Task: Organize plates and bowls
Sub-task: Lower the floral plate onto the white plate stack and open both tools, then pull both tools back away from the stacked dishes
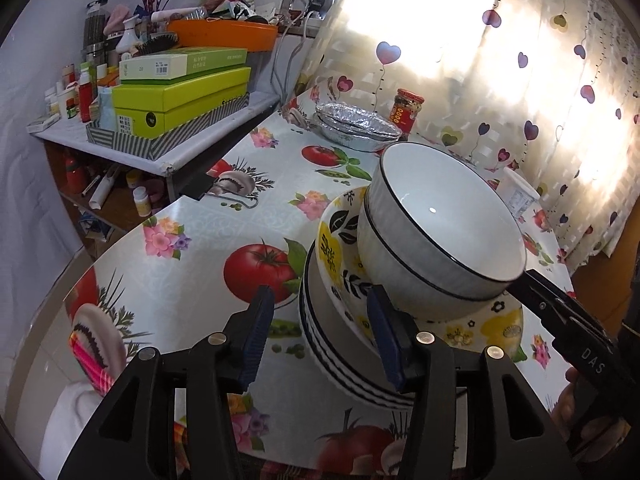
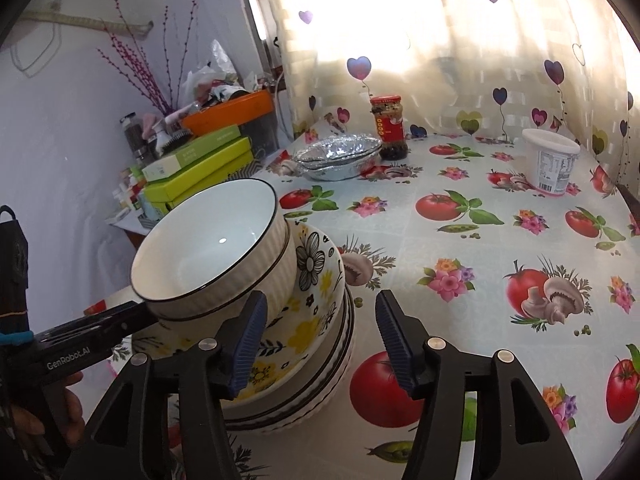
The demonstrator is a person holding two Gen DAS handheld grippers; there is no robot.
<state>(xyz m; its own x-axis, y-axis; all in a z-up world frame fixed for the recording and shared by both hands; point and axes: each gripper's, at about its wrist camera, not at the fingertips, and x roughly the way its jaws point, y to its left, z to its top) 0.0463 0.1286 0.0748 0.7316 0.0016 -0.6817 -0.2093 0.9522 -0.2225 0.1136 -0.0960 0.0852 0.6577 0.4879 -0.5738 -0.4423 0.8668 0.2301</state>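
Two nested white bowls with dark rims (image 1: 440, 232) (image 2: 216, 256) sit in a yellow-flowered dish (image 1: 340, 248) (image 2: 312, 320), which rests on a stack of striped plates (image 1: 340, 356) (image 2: 320, 392). My left gripper (image 1: 320, 336) is open and empty, its right finger against the near side of the stack. My right gripper (image 2: 320, 340) is open and empty, its left finger in front of the dish and bowls. The other gripper's finger tip reaches the bowls' rim in each view (image 1: 560, 312) (image 2: 100, 328).
The table has a vegetable-print cloth (image 2: 460, 220). At the back stand foil trays (image 2: 340, 156), a red-labelled jar (image 2: 390, 128) and a white tub (image 2: 552, 164). A cluttered side shelf with green boxes (image 1: 180, 92) and an orange basin (image 1: 224, 32) is at the left.
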